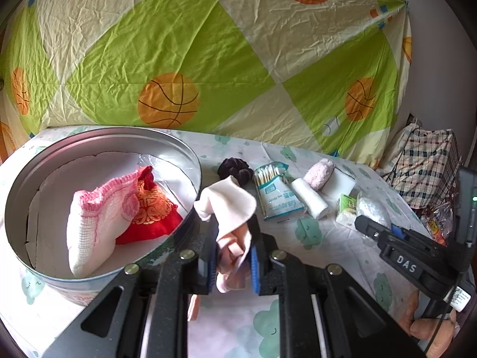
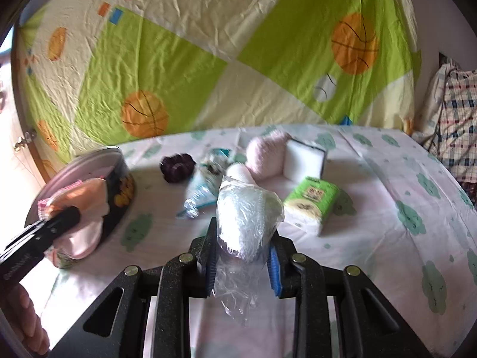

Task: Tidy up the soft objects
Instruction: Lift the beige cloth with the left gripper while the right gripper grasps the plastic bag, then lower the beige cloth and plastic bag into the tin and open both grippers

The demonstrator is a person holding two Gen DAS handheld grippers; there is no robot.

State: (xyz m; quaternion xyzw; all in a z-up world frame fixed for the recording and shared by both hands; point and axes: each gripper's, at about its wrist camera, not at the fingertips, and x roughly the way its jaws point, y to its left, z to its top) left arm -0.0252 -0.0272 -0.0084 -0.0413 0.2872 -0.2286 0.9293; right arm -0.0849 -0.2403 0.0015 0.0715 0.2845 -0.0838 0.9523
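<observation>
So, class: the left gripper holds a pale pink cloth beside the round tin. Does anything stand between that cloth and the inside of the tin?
Only the tin's near rim. The pale pink cloth, shut in the left gripper, hangs just outside it. Inside, a pink-and-white knit item and a red pouch leave bare floor.

A pale pink cloth [image 1: 229,208] is seen beside a silver tin [image 1: 179,146] in which a pink-and-white knit [image 1: 92,223] and a red-and-gold pouch [image 1: 155,211] are shown. The backdrop sheet [image 1: 208,44] is patterned in green, cream and orange basketballs.
</observation>
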